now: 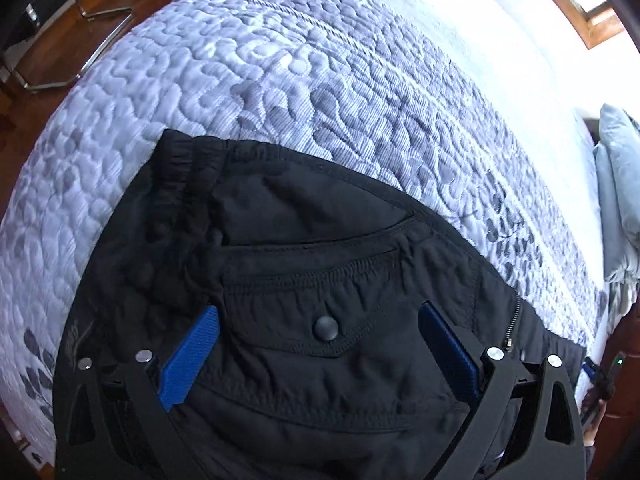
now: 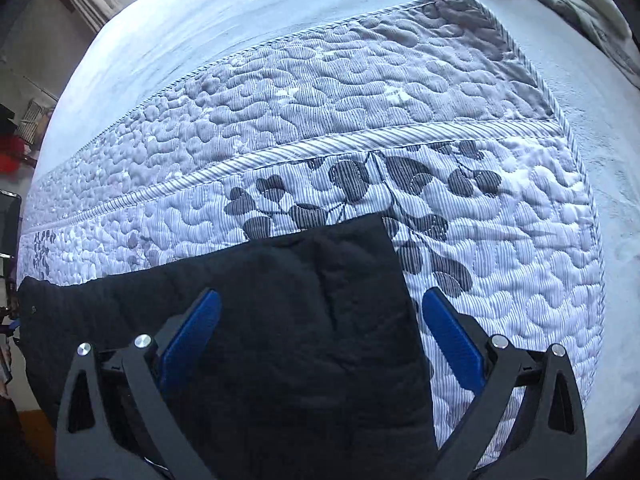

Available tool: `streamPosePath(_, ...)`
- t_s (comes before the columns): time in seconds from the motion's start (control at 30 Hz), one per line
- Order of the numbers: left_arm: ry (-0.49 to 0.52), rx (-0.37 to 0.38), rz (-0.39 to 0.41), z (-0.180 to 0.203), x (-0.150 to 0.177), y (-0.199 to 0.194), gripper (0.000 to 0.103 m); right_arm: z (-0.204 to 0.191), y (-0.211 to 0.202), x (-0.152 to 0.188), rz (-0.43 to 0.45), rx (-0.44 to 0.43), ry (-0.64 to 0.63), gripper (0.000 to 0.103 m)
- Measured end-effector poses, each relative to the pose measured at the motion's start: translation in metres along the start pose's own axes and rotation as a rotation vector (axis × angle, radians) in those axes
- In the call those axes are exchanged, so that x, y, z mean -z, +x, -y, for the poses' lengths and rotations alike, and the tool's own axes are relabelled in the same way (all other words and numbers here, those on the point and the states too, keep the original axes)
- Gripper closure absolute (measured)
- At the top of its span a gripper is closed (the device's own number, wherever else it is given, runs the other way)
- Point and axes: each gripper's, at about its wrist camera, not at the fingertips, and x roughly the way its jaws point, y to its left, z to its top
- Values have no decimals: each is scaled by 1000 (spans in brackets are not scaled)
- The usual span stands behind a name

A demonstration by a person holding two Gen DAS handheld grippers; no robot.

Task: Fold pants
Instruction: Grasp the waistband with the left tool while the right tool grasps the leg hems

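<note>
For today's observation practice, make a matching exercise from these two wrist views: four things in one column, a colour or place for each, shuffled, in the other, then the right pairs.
Things:
1. pants
2. snap button
3. quilt
4. finger pads

Descriptions:
A. blue, ribbed
B. pale striped fabric with dark leaf print
C. on the pocket flap
D. black, lying on the bed

Pairs: 1-D, 2-C, 3-B, 4-A
</note>
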Motion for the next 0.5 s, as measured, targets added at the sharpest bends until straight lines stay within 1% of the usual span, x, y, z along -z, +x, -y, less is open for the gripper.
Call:
streamPosePath(0.07,24,-25,-26,4,-1,8,4,0,8,-1,-21,-12,6,3)
streamPosePath(0.13,65,-59,-36,11,-2,13,4,-3,14,-3,-34,7,1,3)
streamPosePath(0.2,110,-102,-53,19,-1,19,4,-12,22,-3,-46,64,-35,2)
streamPosePath(0.23,130,-126,-58,24,1,23,4,-17,24,-3,-41,86,-51,2)
streamPosePath(0.3,180,-185,-59,34,5,29,4,-30,28,1,-8,157,-99,3)
streamPosePath(0.33,199,-224,-61,40,7,34,8,-34,30,3,-1,176,-112,8)
streamPosePath(0.37,213,-258,-55,44,10,37,10,-40,30,5,9,191,-132,17)
streamPosePath(0.4,219,-268,-47,49,12,40,13,-43,29,6,17,190,-144,26)
streamPosePath(0.43,222,-275,-40,51,14,40,21,-46,28,8,21,187,-144,42)
streamPosePath(0.47,220,-281,-29,52,15,39,26,-48,24,9,29,182,-136,65)
streamPosePath(0.5,214,-286,-24,53,16,39,35,-48,22,10,24,151,-129,76)
